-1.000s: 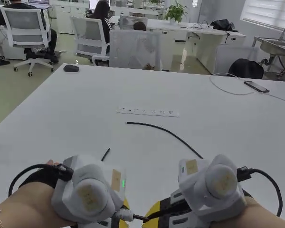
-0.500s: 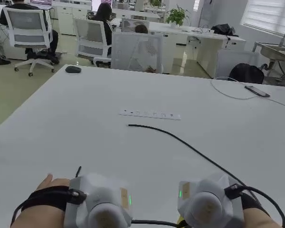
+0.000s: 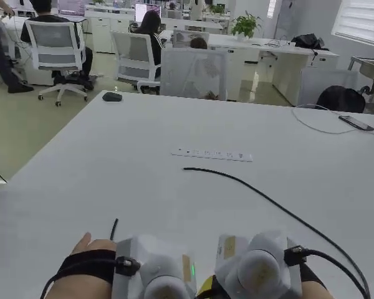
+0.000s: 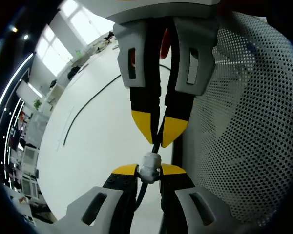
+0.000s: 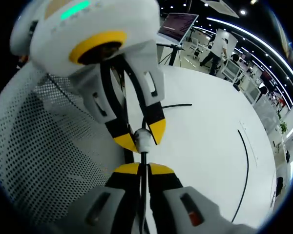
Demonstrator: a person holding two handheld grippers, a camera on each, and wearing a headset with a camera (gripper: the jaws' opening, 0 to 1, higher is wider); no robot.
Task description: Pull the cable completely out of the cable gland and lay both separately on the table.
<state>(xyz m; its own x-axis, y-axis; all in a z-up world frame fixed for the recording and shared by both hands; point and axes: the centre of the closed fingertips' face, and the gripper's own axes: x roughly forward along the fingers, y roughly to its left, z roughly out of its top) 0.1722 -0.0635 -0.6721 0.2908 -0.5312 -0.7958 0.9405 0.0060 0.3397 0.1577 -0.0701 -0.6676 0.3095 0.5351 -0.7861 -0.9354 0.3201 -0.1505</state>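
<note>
In the left gripper view my left gripper [image 4: 149, 169] is shut on the small white cable gland [image 4: 150, 163]. The right gripper [image 4: 160, 131] faces it from above, tips almost touching. In the right gripper view my right gripper [image 5: 143, 168] is shut on the black cable [image 5: 143, 187] just behind the gland [image 5: 143, 140], which the left gripper [image 5: 139, 136] holds. The cable [image 3: 268, 199] lies across the white table [image 3: 112, 162] and curves back to my hands. Both gripper housings sit at the head view's bottom edge, left [image 3: 156, 277] and right [image 3: 255, 271], with their jaws hidden.
A white power strip [image 3: 212, 154] lies beyond the cable's far end. A short black piece [image 3: 114, 228] lies near my left hand. A black mouse [image 3: 111, 96] and a phone [image 3: 355, 123] sit at the far edge. White mesh [image 4: 244, 122] is close behind the grippers.
Both grippers have drawn back toward me, closer together and lower in the head view. The near part of the cable has pulled straighter across the table. The head camera has shifted.
</note>
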